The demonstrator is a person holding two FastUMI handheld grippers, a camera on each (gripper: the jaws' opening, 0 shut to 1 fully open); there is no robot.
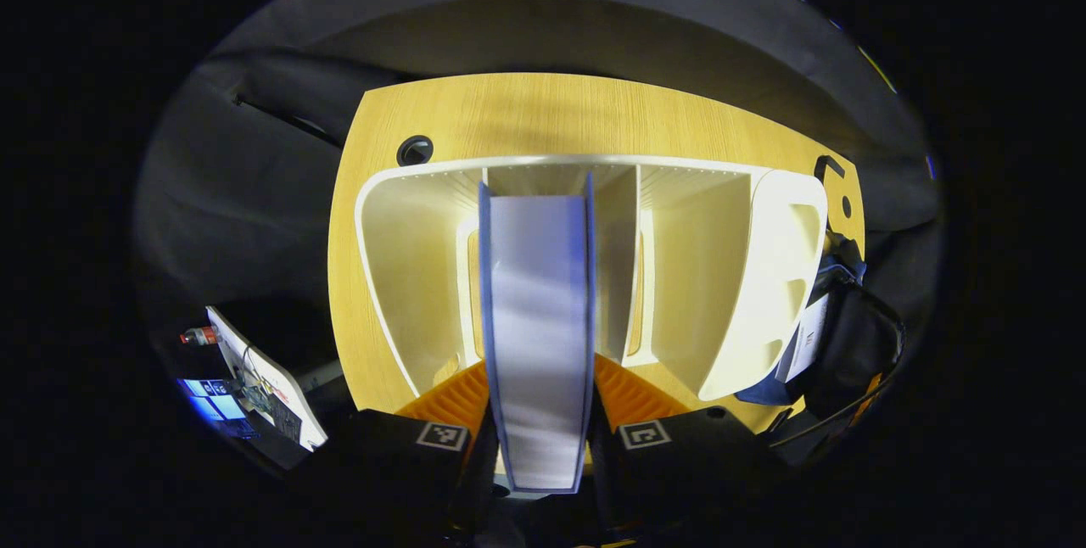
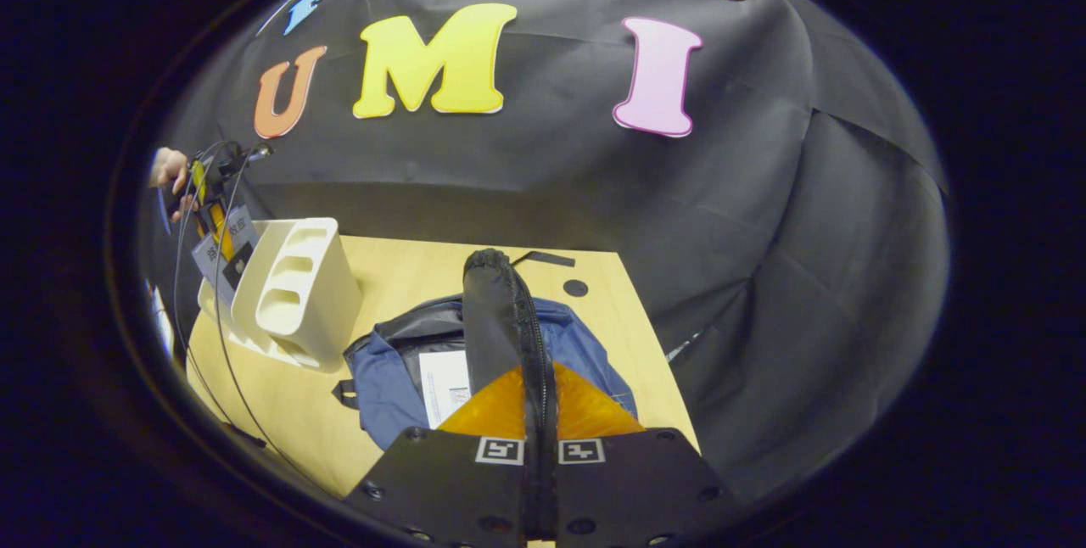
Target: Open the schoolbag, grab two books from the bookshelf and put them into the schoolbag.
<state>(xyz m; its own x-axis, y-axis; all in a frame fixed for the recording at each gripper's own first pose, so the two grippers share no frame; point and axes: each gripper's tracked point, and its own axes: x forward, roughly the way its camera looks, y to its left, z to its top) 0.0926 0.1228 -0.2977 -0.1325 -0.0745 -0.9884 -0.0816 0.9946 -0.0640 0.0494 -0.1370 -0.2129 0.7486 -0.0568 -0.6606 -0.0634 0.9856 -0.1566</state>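
In the left gripper view, the left gripper [image 1: 540, 438] has its jaws pressed on both sides of a book [image 1: 539, 336]. The book stands up on its edge between them, and its long side runs straight away from the jaws toward the white bookshelf [image 1: 424, 276]. The far end of the book is at the middle slot of the bookshelf, so it looks only partly pulled out, though that is hard to tell for sure. The bookshelf sits on the wooden tabletop [image 1: 543, 115], and the schoolbag [image 1: 848, 344] lies far off to the right side of the jaws. In the right gripper view, the right gripper [image 2: 540, 446] has its jaws squeezed on the black flap [image 2: 496, 319] of the blue schoolbag and holds it up. The open schoolbag lies just ahead of and below these jaws, and a book or paper [image 2: 445, 387] seems to be inside. The bookshelf stands ahead to the left, with the other gripper beyond it. The held book will likely need to travel sideways to the open schoolbag.
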